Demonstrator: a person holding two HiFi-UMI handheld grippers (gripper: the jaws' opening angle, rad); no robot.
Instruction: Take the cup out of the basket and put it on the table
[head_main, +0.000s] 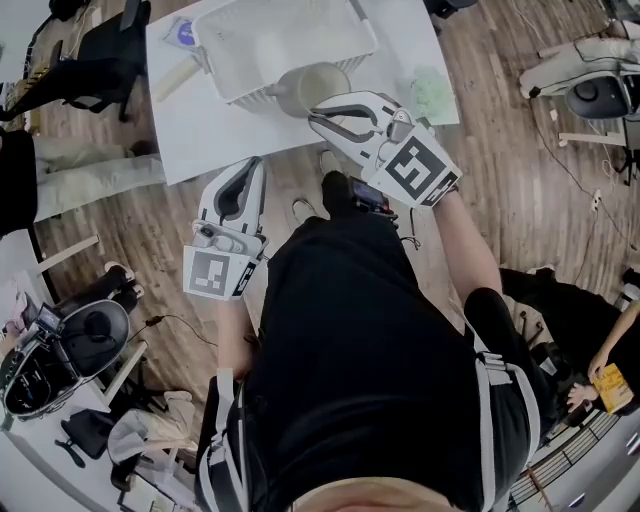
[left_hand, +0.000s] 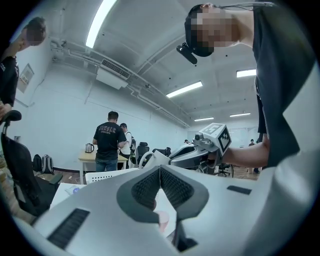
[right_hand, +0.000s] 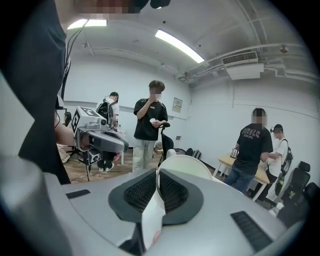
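In the head view a pale cup (head_main: 312, 88) hangs at the near rim of the white basket (head_main: 238, 92), which stands on the white table (head_main: 200, 140). My right gripper (head_main: 322, 112) is shut on the cup's rim. The right gripper view shows the thin cup wall (right_hand: 185, 167) pinched between the pads (right_hand: 172, 192) of that right gripper (right_hand: 157, 182). My left gripper (head_main: 258, 165) hangs lower, off the table's near edge, shut with nothing in it. In the left gripper view its jaws (left_hand: 160, 172) meet, and the cup (left_hand: 150, 159) and right gripper (left_hand: 200, 150) show beyond.
A green cloth (head_main: 433, 92) lies on the table's right end; a small blue-marked item (head_main: 185, 32) and a pale-handled tool (head_main: 172, 82) lie left of the basket. Office chairs (head_main: 100, 50) stand at the left. Several people (right_hand: 150, 125) stand around the room.
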